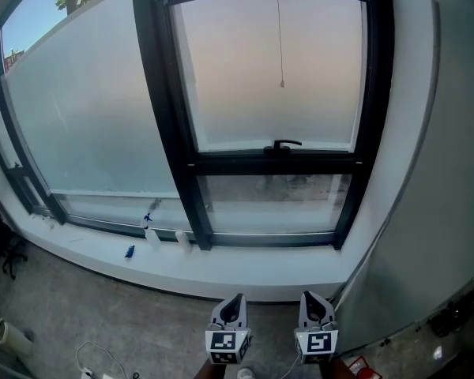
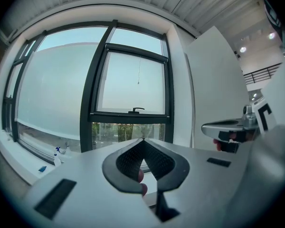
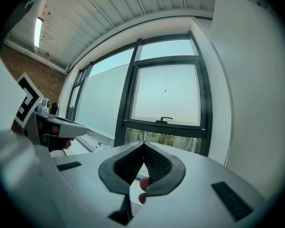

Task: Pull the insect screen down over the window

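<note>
Grippers, two, low before the sill [image 1: 245, 271]: left gripper [image 2: 143, 139] and right gripper [image 3: 143, 143] both have jaws pressed together, holding nothing. Beyond, one window [image 1: 276, 164] with one handle [image 1: 283, 144]; one pull cord [image 1: 281, 46] hangs down its upper pane, well apart from both

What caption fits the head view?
Left gripper and right gripper, shut and empty, face a black-framed window with its pull cord dangling.

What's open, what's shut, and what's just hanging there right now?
left gripper, shut, nothing in it.
right gripper, shut, nothing in it.
pull cord, hanging loose, untouched.
window, shut.
window handle, lying flat.
spray bottle, standing upright.
</note>
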Tool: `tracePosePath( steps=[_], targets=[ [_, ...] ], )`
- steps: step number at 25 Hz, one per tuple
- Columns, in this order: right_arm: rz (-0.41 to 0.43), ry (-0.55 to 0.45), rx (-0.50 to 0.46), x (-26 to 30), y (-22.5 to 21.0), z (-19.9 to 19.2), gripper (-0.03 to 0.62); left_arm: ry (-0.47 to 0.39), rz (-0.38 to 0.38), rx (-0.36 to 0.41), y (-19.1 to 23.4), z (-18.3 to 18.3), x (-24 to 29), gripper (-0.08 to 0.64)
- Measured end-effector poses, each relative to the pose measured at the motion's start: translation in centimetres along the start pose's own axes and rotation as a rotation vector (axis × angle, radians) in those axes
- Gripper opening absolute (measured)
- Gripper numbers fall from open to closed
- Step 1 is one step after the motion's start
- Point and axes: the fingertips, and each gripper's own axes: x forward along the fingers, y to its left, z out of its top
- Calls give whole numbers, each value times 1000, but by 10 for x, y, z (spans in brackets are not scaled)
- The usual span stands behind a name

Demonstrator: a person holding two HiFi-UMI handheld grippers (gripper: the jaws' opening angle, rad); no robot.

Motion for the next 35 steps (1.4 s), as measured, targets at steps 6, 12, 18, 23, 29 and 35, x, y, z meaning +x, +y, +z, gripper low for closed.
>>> tracePosePath(
  steps=[6, 12, 18, 23, 29, 35],
  targets=[
    [-22, 4, -2, 13, 11, -2, 3, 0, -10, -4, 19, 0, 8, 3],
    [-50, 8, -28, 26, 22, -5, 3, 28, -47, -14, 37, -10, 21, 3],
    [-94, 9, -29, 37, 27, -3, 3, 17, -62, 26, 46, 3, 29, 3],
    [-99, 12, -17, 47, 27, 2, 3, 23, -86, 63, 46, -5, 39, 3],
    [-93, 16, 8, 64, 19, 3, 3, 49, -81, 68, 48, 0, 53, 3],
    [-71, 6, 6, 91, 4, 6, 3, 64, -42, 55, 55, 13, 83, 3]
  ],
)
